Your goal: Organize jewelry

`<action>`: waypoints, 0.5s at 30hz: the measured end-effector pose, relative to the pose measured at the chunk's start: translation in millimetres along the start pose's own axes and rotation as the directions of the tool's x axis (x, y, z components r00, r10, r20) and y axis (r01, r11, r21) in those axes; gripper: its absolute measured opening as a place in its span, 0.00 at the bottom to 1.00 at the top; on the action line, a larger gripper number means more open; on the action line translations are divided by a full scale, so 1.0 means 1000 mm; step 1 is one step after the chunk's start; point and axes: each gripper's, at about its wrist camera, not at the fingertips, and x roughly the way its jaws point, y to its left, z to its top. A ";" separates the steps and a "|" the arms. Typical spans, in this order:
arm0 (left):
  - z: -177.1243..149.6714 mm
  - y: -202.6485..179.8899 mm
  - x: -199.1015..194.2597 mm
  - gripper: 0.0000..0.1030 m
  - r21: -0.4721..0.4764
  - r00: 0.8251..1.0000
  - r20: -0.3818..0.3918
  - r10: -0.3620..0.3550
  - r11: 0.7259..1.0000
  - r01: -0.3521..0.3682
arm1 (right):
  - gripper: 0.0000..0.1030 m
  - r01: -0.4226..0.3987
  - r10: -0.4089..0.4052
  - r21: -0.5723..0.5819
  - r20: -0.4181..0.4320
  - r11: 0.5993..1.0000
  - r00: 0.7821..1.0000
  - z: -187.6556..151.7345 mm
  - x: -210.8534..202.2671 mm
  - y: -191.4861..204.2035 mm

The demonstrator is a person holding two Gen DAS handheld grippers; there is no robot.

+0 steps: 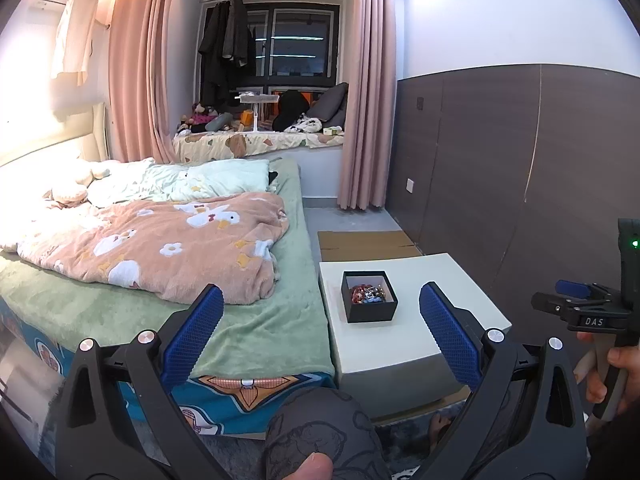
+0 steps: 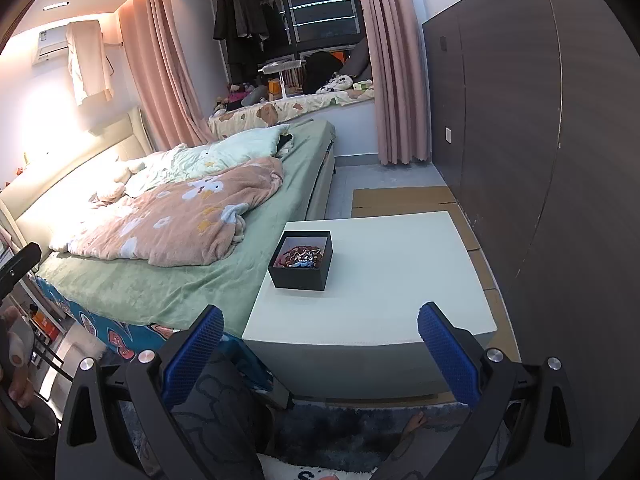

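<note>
A small black box stands on a low white table, near its left side. A tangle of red, blue and metal jewelry lies inside it. My left gripper is open and held well short of the table, its blue pads wide apart with nothing between them. My right gripper is also open and empty, hovering before the table's near edge. In the left wrist view the right gripper's body shows at the right edge, held by a hand.
A bed with a green sheet and pink blanket runs along the table's left side. Dark wall panels stand to the right. Flat cardboard lies behind the table. A person's knee is below.
</note>
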 end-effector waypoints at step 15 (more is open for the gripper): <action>0.000 0.000 -0.004 0.95 0.002 1.000 0.012 -0.002 1.000 0.001 | 0.93 0.000 0.000 0.003 0.005 1.000 1.000 -0.003 0.000 0.000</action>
